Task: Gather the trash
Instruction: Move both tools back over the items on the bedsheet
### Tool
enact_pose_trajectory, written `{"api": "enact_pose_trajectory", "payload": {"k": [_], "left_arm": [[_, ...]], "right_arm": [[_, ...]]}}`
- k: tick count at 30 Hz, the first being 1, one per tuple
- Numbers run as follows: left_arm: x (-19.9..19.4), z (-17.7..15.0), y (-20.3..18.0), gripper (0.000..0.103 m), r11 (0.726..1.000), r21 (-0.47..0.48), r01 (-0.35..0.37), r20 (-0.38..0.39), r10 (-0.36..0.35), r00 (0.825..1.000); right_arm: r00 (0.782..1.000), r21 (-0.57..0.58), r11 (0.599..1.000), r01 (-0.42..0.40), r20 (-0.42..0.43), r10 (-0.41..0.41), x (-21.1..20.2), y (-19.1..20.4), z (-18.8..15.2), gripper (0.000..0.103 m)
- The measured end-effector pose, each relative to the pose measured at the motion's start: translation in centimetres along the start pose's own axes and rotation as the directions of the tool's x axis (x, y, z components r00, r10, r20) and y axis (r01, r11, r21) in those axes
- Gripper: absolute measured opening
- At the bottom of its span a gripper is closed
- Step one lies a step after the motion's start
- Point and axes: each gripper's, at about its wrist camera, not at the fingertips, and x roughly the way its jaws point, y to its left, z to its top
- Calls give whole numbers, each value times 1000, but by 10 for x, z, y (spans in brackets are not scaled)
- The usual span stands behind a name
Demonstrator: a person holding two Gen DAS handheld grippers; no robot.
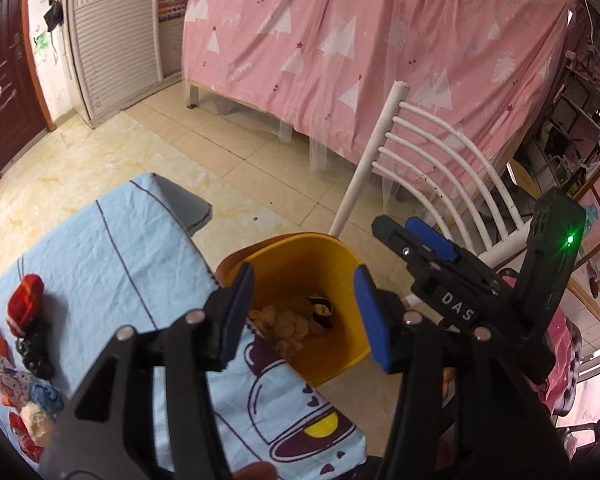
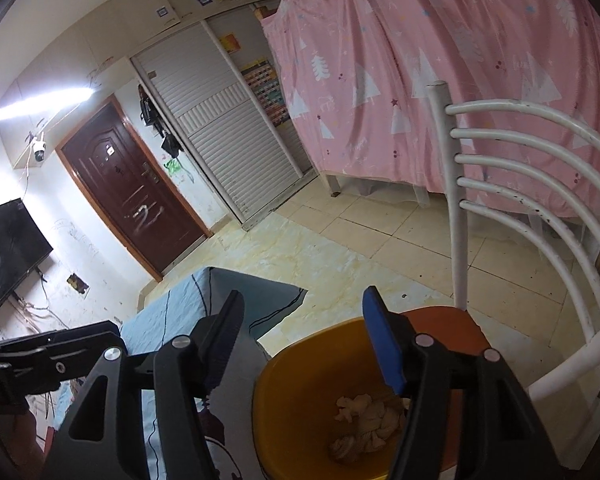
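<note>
Both the left gripper point(image 1: 304, 312) and right gripper point(image 2: 302, 340) hover part-open, empty, over the round yellow plastic bin point(image 1: 340, 256) (crumpled beige paper point(image 1: 288, 324) inside).

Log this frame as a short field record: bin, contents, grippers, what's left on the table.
bin: yellow bin on the orange seat of the white chair, beside the table
contents: crumpled beige paper, one dark scrap
left gripper: open, nothing between the jaws, above the bin
right gripper: open, empty, above the bin
left on table: red item, black item, other small pieces at the left edge
</note>
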Motion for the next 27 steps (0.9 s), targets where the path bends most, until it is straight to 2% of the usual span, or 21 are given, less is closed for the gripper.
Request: {"api": "enact_pose_trajectory", "payload": {"k": [6,12,17,27], "left_arm": [[-22,-5,18,50,999,-35,-2,31,3,1000],[-50,-12,43,65,996,-85,-28,75,35,997],[-67,-19,68,70,989,-126,-74,97,87,991],[-105,-40,116,73,970,-206,-126,138,157,978]], "right_arm": [[1000,-34,999,-23,-21,23,7,21,-4,57],[997,-102,993,-58,-59,52,19,60,-11,61],[992,-161,983,-93,-98,78,31,96,-16,61],[977,-264,949,-171,-172,128,48,165,-37,64]]}}
